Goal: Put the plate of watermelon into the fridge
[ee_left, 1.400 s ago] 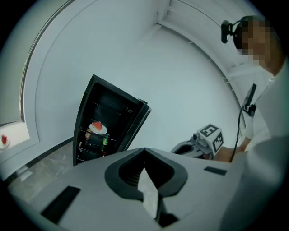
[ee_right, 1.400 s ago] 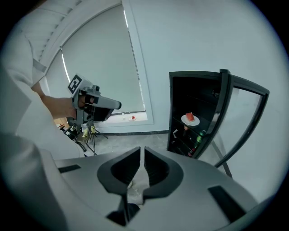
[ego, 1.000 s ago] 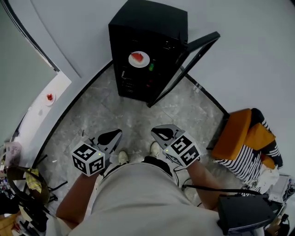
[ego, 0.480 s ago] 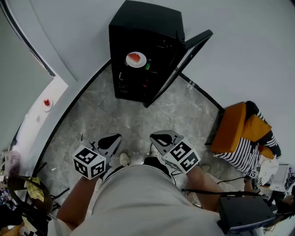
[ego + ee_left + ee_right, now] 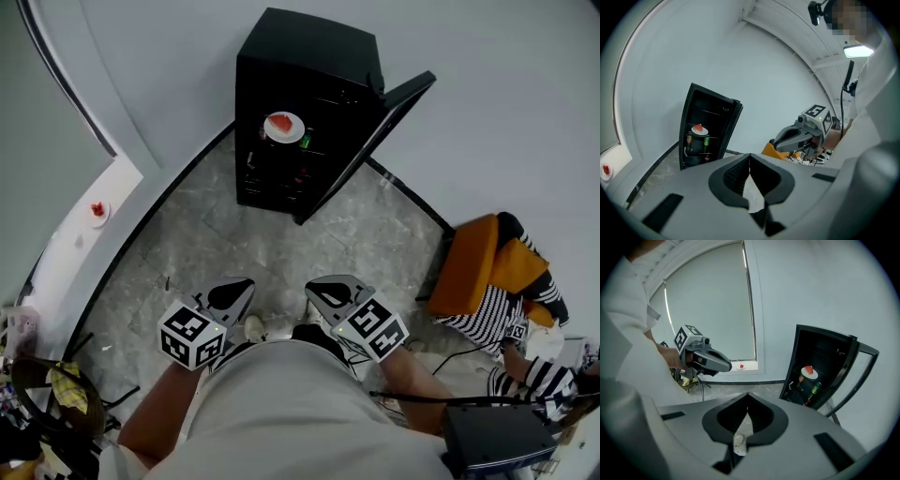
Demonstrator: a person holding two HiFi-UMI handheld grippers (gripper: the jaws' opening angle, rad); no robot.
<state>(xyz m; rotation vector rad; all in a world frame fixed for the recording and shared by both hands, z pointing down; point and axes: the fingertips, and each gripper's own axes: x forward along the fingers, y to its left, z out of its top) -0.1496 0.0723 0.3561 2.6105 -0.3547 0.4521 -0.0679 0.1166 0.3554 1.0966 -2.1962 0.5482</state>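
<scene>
A black fridge (image 5: 309, 56) stands on the floor ahead with its glass door (image 5: 375, 141) swung open to the right. A white plate of watermelon (image 5: 283, 127) rests on an upper shelf inside; the same plate of watermelon (image 5: 698, 130) shows in the left gripper view, and the plate of watermelon (image 5: 808, 371) in the right gripper view. My left gripper (image 5: 242, 284) and right gripper (image 5: 313, 285) hang low by my waist, well short of the fridge. Both are shut and empty. The left gripper (image 5: 749, 155) has its jaws touching at the tips, and so does the right gripper (image 5: 747, 393).
A second small plate with a red piece (image 5: 97, 211) lies on the white window sill at left. Bottles (image 5: 306, 142) stand on the shelf below the plate. An orange seat with striped cloth (image 5: 487, 272) is at right, a black box (image 5: 492, 436) near my right elbow, clutter (image 5: 47, 394) at lower left.
My head view has shifted a little, so the fridge sits slightly further right. Both grippers stay shut and low by my body. The plate stays on its shelf.
</scene>
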